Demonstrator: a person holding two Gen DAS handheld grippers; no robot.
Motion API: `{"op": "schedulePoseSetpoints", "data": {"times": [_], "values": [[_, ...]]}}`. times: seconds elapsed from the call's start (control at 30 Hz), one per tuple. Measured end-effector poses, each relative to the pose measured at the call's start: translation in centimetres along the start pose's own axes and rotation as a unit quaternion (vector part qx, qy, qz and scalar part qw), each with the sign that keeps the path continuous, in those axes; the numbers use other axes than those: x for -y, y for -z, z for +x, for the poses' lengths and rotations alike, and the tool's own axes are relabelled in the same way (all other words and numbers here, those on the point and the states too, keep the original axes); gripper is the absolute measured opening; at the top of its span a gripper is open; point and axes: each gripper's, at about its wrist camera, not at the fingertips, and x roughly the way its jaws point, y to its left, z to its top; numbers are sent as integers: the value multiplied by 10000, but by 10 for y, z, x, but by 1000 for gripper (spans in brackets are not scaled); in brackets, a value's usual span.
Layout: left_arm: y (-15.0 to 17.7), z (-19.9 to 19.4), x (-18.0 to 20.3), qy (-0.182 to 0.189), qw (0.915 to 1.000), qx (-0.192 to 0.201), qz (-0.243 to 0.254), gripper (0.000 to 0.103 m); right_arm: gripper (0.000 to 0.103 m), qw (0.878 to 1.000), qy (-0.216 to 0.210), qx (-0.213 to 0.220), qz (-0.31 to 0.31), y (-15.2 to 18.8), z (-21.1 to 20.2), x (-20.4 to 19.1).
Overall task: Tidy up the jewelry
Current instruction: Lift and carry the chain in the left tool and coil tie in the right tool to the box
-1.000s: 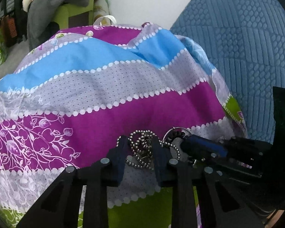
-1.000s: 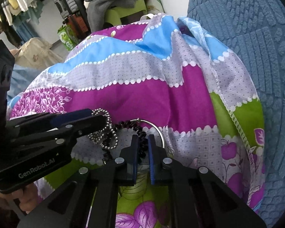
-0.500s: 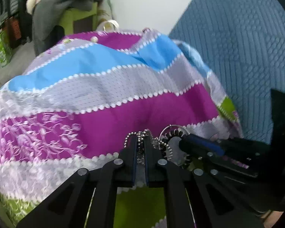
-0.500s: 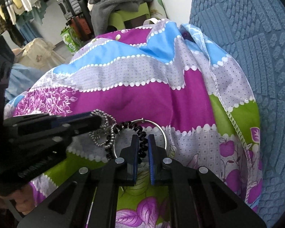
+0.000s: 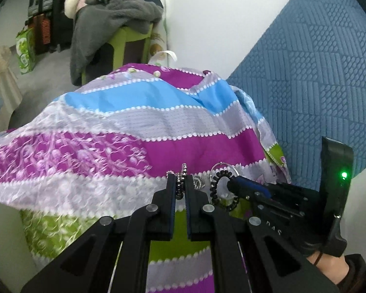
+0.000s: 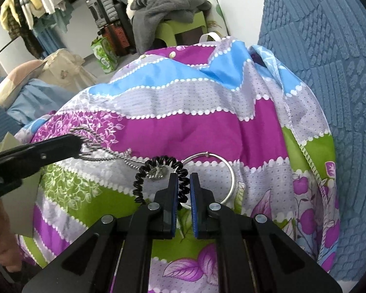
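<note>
On the striped purple, blue and grey cloth (image 6: 183, 127), toward the 6 o'clock edge of both wrist views, the jewelry lies tangled together. Behind the cloth, at 12 o'clock, a grey garment (image 5: 114, 7) is heaped over a green stool (image 5: 131, 41), and a blue quilted surface (image 5: 317, 73) fills the 2 o'clock side; none of these crowd the work area.

The left gripper (image 5: 180, 185) is pressed together on a silver bead chain (image 5: 181, 183), which runs up between its pads and pokes out toward 12 o'clock. In the right wrist view the same chain (image 6: 102, 153) stretches roughly from 9 toward 3 o'clock, taut-looking, its far end meeting the coil.

The right gripper (image 6: 183, 188) pinches a black coiled band (image 6: 158, 163), whose loop arcs from 9 round to 12 o'clock above the jaws. A silver hoop (image 6: 228, 173) lies flat on the cloth just at 3 o'clock of the coil, overlapping it. The coil and hoop stand directly between the two grippers, linked with the chain.
</note>
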Motion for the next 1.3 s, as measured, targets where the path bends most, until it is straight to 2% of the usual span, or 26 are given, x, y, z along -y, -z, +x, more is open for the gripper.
{"op": "schedulePoseSetpoints", "data": {"times": [0.3,0.57,0.87,1.13,1.3], "values": [[26,-49,-17,-101,9994,193,-272,4,7,9999,-62,15,-111,9,-18,-24],[55,-80,-26,-88,9984,261,-486,4,7,9990,1,-5,-437,30,-40,-63],[76,-120,-29,28,9973,331,-662,4,7,9997,2,-22,-250,46,-63,-87],[75,-166,-31,73,9960,478,-750,4,7,9998,-51,164,-110,33,-92,-112],[69,-203,-42,55,9935,663,-922,4,7,9992,-92,310,-248,16,-117,-134]]}}
